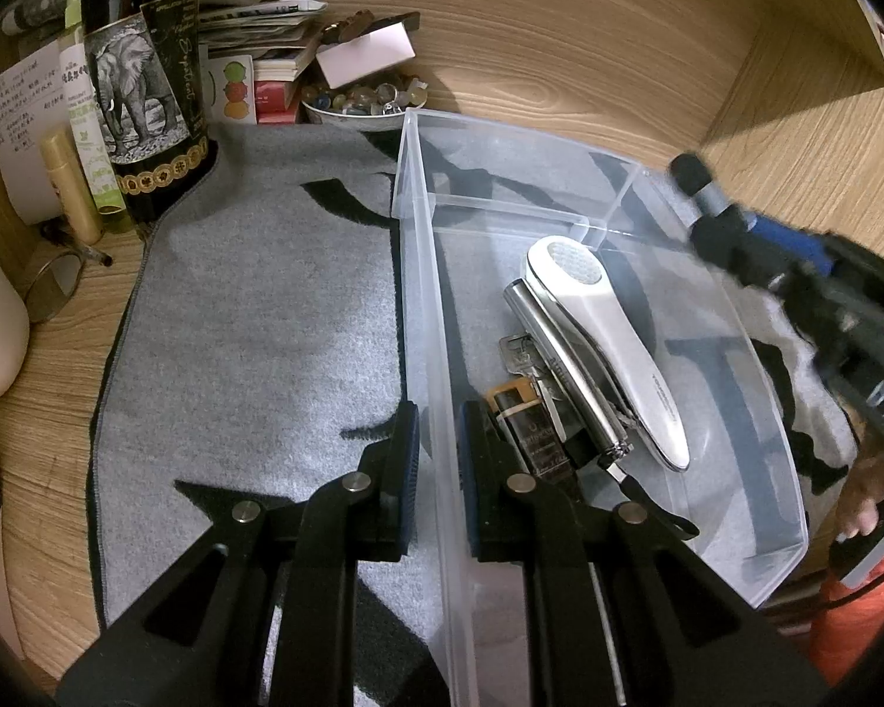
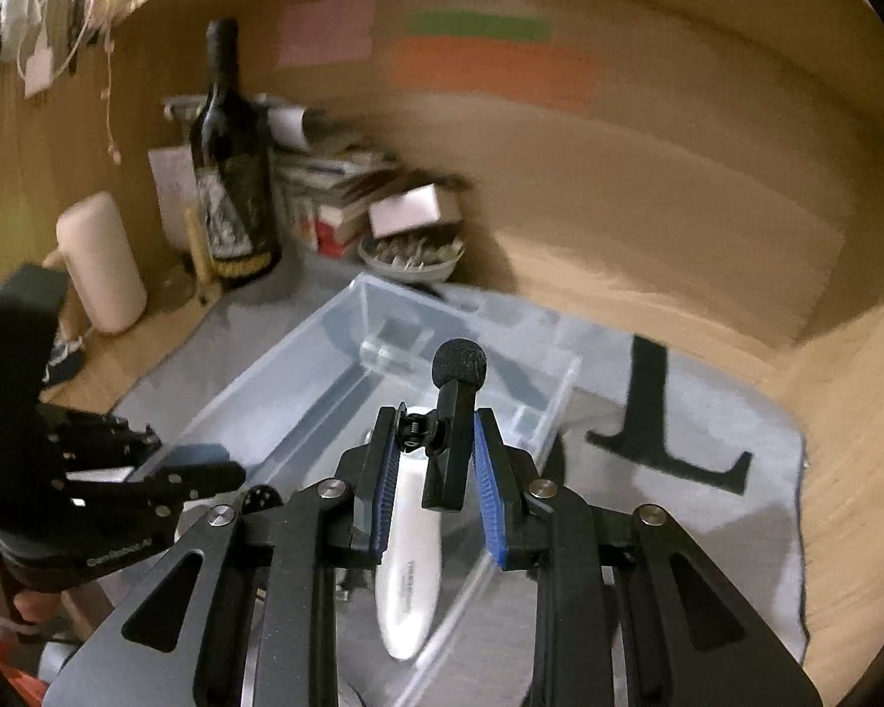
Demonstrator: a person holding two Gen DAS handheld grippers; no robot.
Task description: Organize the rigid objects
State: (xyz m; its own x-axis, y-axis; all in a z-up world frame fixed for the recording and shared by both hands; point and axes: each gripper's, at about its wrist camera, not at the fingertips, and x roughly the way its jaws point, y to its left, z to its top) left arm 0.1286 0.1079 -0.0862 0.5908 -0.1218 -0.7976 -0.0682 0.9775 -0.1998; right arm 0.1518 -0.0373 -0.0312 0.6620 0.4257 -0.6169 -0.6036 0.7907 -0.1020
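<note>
A dark glass wine bottle point(image 1: 147, 88) with an elephant label stood upright at the far left corner of the wooden tabletop point(image 1: 560, 47), its base touching the edge of the grey cloth mat point(image 1: 253, 324) with black markings. Just beside it stood a slim gold tube point(image 1: 71, 188) and a pale green spray bottle point(image 1: 88, 118). Behind lay a stack of books and papers point(image 1: 265, 35), and a white bowl of glass beads point(image 1: 359, 100) sat near the mat's far edge (a white card point(image 1: 365, 56) leaned above it). Pink, green and orange sticky notes point(image 2: 489, 53) clung to the back panel, blurred.
</note>
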